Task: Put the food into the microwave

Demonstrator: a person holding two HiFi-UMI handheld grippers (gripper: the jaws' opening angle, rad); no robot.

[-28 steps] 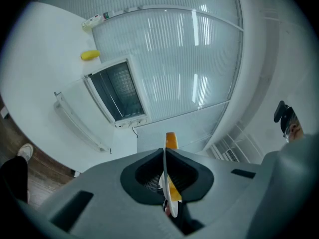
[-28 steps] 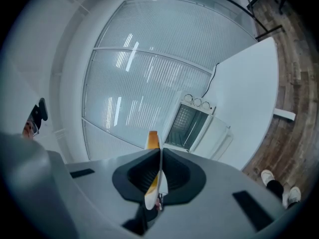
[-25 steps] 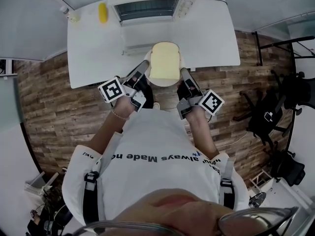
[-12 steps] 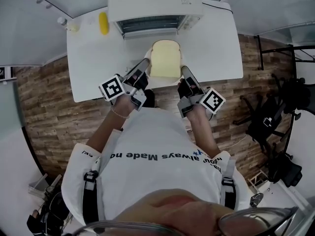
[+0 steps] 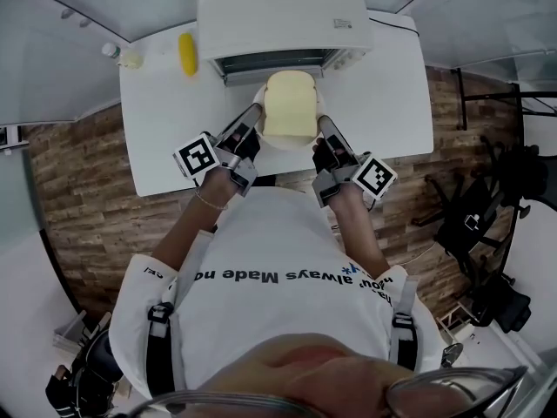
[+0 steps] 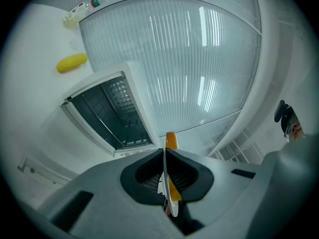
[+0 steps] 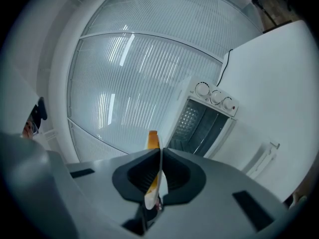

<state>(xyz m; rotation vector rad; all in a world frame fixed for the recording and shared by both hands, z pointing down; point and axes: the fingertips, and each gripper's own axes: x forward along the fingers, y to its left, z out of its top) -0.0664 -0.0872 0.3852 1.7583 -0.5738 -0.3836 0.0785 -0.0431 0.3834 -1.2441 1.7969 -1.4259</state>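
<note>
Cream bread slice with tan crust; white plate, white microwave, white table; yellow corn cob; brown wood-plank patterned floor.

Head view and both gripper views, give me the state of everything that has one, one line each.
microwave: door open, no food seen inside.
plate: held up by its two sides, just in front of the opening.
bread: lying flat on the plate.
left claw: shut on the plate's rim.
right claw: shut on the plate's rim.
corn: lying on the table, untouched.
</note>
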